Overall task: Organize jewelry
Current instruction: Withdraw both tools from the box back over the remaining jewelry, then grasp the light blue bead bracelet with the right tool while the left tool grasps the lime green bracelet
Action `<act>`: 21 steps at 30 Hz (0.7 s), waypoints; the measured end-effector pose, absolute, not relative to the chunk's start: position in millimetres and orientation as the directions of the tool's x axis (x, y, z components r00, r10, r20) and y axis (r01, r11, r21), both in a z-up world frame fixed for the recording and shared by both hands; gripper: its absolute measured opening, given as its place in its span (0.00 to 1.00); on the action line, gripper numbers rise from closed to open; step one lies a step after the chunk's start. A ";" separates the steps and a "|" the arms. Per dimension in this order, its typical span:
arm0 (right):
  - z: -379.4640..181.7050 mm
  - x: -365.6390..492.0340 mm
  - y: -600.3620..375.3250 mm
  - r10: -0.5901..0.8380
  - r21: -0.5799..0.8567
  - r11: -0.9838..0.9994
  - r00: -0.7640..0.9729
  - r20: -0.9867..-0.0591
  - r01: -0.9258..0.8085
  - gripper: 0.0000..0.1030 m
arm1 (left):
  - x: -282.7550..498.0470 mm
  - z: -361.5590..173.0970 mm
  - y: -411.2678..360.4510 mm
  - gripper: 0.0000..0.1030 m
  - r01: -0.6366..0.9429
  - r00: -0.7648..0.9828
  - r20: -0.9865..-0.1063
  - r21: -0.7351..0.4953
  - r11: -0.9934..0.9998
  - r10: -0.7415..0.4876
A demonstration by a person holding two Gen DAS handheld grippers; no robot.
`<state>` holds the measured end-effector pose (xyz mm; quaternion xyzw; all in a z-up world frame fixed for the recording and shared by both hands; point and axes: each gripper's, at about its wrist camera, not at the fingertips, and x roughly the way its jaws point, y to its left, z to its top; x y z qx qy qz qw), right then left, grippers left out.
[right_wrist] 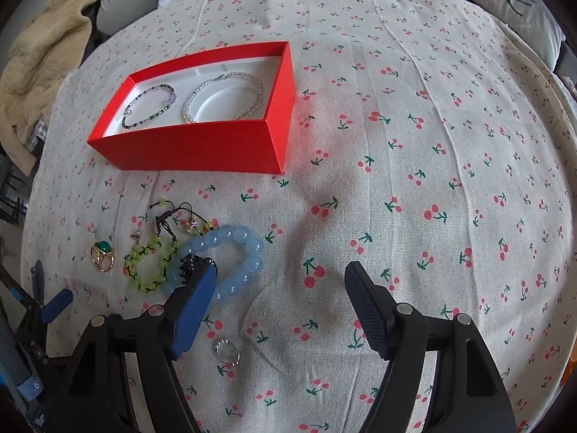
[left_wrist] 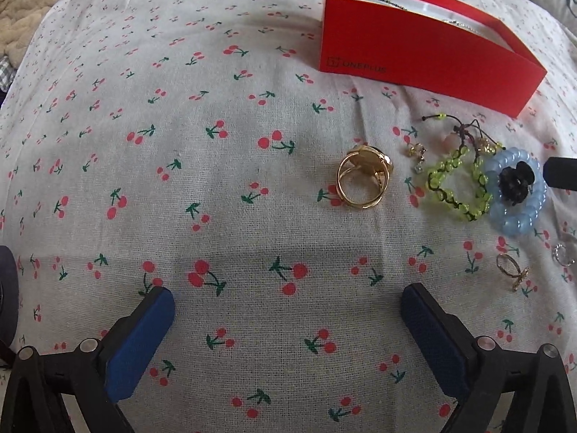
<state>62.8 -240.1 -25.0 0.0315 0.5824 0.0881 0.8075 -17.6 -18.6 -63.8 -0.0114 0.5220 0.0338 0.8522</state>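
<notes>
Red box (right_wrist: pixel 202 144) on cherry-print cloth (right_wrist: pixel 414 180), two bracelets inside; blue bead bracelet (right_wrist: pixel 249 252), green bracelet (right_wrist: pixel 151 267), gold ring (left_wrist: pixel 362 180) near box; left tool (left_wrist: pixel 288 321), right tool (right_wrist: pixel 281 288) both wide, holding nothing.

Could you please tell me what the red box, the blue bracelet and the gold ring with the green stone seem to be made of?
Red box: apparently matte cardboard, with sharp folded edges and a white liner.
Blue bracelet: translucent glossy beads, glass, stone or resin; the look leaves it open.
Gold ring: shiny gold-coloured metal, possibly plated, with a polished green stone, possibly glass.
</notes>
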 end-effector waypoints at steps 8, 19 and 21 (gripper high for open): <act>-38.0 71.1 -225.1 0.072 0.037 0.992 0.309 -0.948 -0.119 0.57 | -19.4 -63.1 -18.3 1.00 -0.070 0.466 -0.884 0.015 0.997 0.046; -37.0 66.6 -227.3 0.023 -0.038 0.980 0.303 -0.953 -0.195 0.12 | -19.6 -60.5 -24.0 1.00 -0.099 0.458 -0.886 0.032 0.995 0.074; -31.8 64.6 -235.0 0.056 0.002 0.983 0.292 -0.955 -0.181 0.12 | -17.8 -56.8 -24.0 0.97 -0.116 0.444 -0.894 0.011 0.993 0.062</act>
